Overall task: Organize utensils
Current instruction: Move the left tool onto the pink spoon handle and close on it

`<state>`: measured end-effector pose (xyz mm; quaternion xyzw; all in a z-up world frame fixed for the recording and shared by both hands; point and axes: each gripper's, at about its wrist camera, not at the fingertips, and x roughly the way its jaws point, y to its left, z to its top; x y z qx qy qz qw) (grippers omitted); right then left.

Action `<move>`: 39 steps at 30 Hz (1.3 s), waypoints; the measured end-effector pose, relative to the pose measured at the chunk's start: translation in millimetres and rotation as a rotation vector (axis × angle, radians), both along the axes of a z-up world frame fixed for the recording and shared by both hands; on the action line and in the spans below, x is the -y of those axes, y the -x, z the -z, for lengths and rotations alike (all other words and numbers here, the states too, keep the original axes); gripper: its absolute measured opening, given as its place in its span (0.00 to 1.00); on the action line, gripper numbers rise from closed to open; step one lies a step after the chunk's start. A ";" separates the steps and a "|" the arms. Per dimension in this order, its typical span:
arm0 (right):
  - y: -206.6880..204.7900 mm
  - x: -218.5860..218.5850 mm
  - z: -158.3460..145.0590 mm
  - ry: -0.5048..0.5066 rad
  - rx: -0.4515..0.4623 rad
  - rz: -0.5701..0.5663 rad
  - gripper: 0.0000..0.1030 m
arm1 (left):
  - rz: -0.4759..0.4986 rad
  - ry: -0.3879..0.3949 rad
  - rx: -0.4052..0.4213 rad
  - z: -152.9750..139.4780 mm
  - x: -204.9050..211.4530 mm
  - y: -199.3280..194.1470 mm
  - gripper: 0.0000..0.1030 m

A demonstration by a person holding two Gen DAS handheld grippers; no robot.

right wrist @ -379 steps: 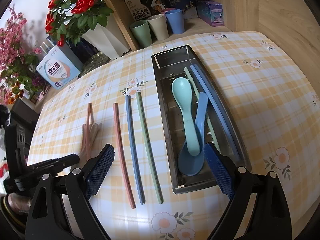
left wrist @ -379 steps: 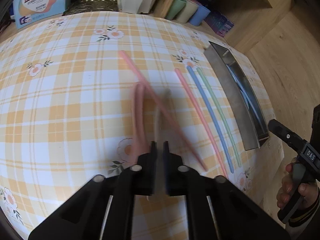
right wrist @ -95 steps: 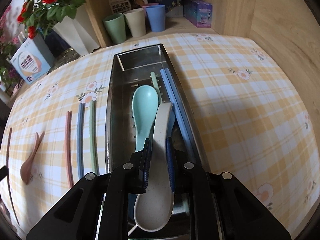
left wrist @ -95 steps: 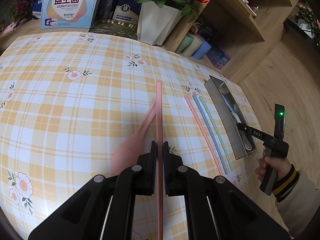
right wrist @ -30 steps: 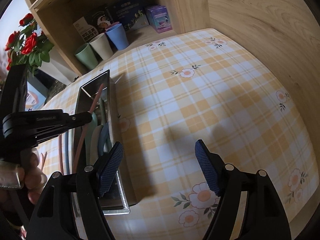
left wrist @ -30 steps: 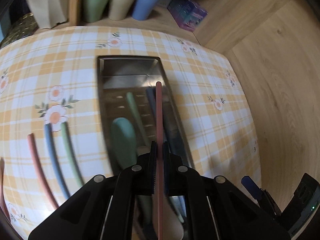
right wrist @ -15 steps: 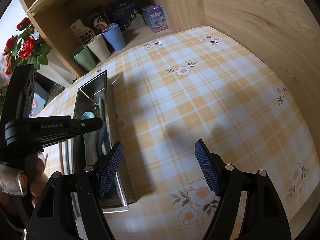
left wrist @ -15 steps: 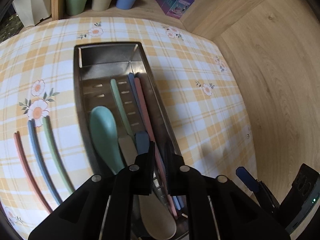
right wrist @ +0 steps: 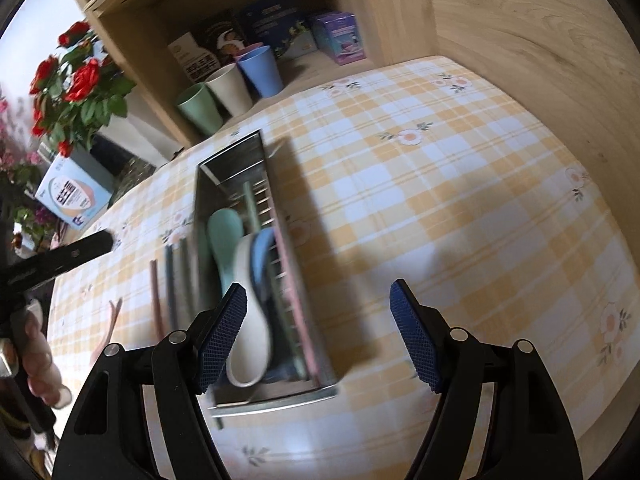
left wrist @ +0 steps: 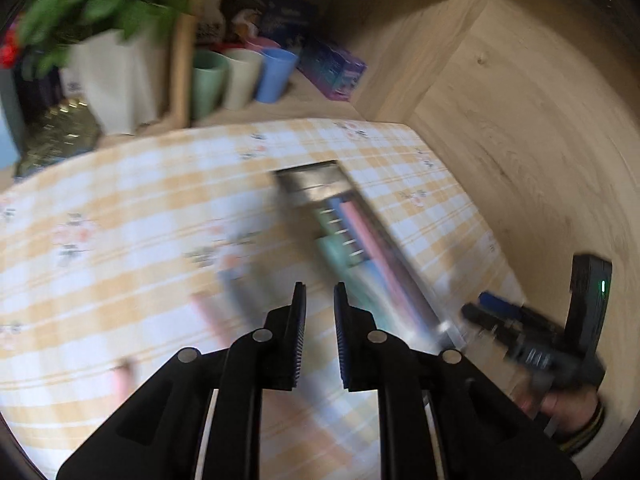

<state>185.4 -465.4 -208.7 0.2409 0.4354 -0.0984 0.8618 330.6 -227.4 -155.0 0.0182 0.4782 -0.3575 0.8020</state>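
A long steel tray (right wrist: 236,160) lies lengthwise on the checked desk (right wrist: 440,208). In it a mint-green spoon (right wrist: 225,232) rests bowl-up, with a cream spoon (right wrist: 250,320) and a blue spoon (right wrist: 262,252) overlapping beside it. A green chopstick (right wrist: 250,208) and a pink chopstick (right wrist: 296,300) lie along the tray, the pink one against its right wall. Left of the tray, on the desk, three chopsticks lie parallel: pink (right wrist: 155,300), blue (right wrist: 170,280), green (right wrist: 185,264). Further left lies a pink spoon (right wrist: 112,316).

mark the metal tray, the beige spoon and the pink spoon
metal tray (right wrist: 276,399): right wrist view, near end rim.
beige spoon (right wrist: 250,348): right wrist view, bowl, inside the tray.
pink spoon (right wrist: 113,312): right wrist view, handle, on the tablecloth.
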 end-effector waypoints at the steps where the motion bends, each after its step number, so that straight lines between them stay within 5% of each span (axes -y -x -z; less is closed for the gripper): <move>1: 0.1 -4.2 0.3 -0.006 0.003 -0.002 0.69 | -0.008 -0.017 0.019 -0.9 -17.9 1.9 0.14; 12: -5.2 -61.6 -1.4 -0.029 0.042 -0.032 0.69 | -0.136 -0.128 0.006 32.9 -144.8 20.8 0.14; 19: -7.9 -93.7 -2.2 -0.011 0.032 -0.077 0.69 | -0.136 -0.147 -0.033 59.4 -163.2 32.6 0.14; 24: -8.2 -107.1 -1.4 -0.004 0.022 -0.098 0.69 | -0.148 -0.119 -0.046 66.3 -176.3 39.5 0.30; 39: -16.3 -153.5 5.5 0.018 -0.009 -0.183 0.69 | -0.158 -0.116 -0.076 85.1 -173.1 34.6 0.31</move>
